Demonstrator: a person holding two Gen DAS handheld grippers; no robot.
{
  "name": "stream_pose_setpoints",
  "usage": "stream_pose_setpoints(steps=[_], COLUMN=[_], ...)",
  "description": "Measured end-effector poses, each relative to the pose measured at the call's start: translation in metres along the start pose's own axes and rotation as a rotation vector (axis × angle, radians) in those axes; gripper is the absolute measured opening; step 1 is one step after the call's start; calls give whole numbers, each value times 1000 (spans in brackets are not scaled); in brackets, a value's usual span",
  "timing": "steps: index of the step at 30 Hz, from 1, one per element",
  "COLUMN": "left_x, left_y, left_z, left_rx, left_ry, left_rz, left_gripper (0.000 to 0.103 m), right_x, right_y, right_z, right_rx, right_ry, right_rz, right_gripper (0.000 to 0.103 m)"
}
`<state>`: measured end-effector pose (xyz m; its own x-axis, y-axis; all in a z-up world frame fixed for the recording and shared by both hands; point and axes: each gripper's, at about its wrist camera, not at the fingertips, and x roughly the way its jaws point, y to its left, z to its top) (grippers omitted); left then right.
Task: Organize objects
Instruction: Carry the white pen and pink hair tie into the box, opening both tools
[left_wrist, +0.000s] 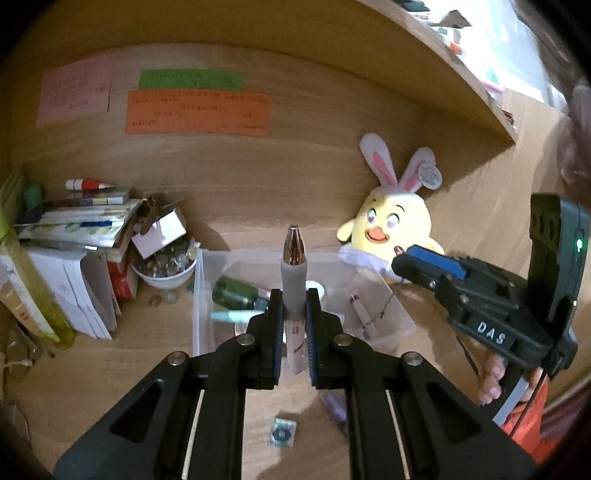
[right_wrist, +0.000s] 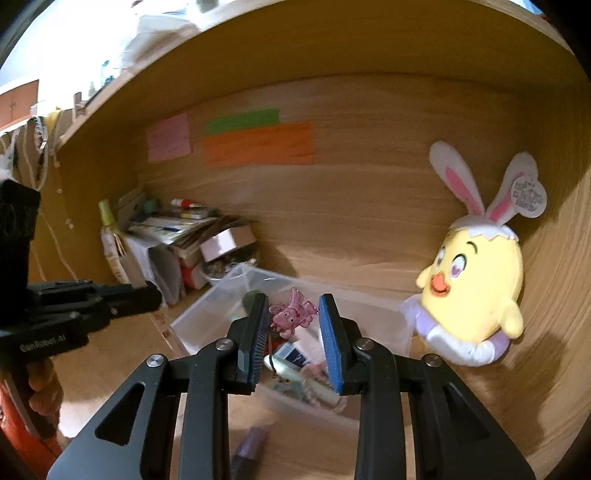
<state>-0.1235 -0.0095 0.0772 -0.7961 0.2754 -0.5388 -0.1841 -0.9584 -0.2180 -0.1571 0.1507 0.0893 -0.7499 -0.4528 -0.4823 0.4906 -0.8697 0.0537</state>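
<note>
left gripper (left_wrist: 291, 317) clamps upright trimmer pen (left_wrist: 293, 273) | right gripper (right_wrist: 293, 325) holds pink hair clip (right_wrist: 291, 314) by a thin edge | risk: either slips outside clear bin (right_wrist: 207, 314), mid-desk

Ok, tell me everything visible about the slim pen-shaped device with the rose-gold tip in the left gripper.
The slim pen-shaped device has a bullet-shaped, metallic rose-gold tip, a matte grey collar below it and a glossy white lower body with small red print. It stands nearly upright, tip up, clamped at its lower body by the left gripper, whose blue-edged pads press both sides. It is lifted in front of the clear plastic bin, touching nothing else visible.
</note>
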Motion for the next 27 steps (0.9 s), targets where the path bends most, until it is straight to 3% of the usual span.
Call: stream_pose_setpoints(steps=[9,19,27], left_x=[50,102,119], left_y=[2,7,30], left_z=[14,6,-2], left_rx=[-13,-40,-86], left_ry=[54,172,218], left_rz=[40,-7,37], left_gripper=[10,10,13], right_x=[33,84,105], right_y=[-17,-25,-22], right_z=[-9,-27,-38], right_rx=[-9,1,3], right_ry=[61,180,248], right_rz=[-82,-57,-35], right_gripper=[25,25,26])
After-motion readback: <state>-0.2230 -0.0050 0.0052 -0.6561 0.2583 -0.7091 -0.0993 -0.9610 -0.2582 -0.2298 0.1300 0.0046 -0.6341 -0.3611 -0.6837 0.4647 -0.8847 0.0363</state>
